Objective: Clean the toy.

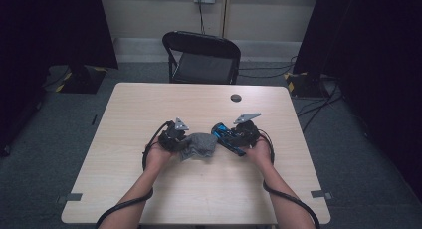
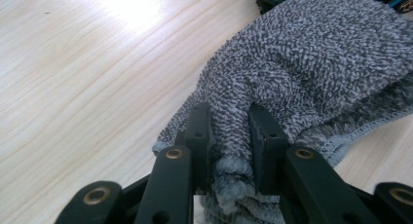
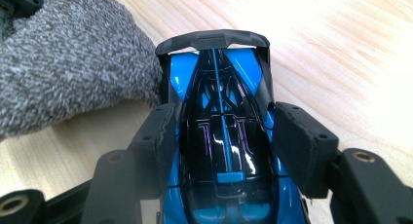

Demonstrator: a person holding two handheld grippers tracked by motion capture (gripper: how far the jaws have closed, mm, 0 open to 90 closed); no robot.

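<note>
A grey terry cloth [image 1: 200, 145] lies bunched at the middle of the wooden table [image 1: 149, 104]. My left gripper [image 1: 180, 140] is shut on a fold of that cloth [image 2: 311, 63], and the fabric bulges out between its two black pads. A blue and black toy car [image 1: 227, 138] sits just right of the cloth. My right gripper [image 1: 235, 139] is shut on the toy car [image 3: 224, 136], one pad pressing on each flank, with the car's black rear wing pointing away from the camera. The cloth [image 3: 63, 58] touches the car's left side near the wing.
A small dark round disc [image 1: 236, 97] lies near the table's far edge. A black folding chair [image 1: 201, 57] stands behind the table. Cables trail from both grippers back along the person's forearms. Dark curtains hang at both sides of the room.
</note>
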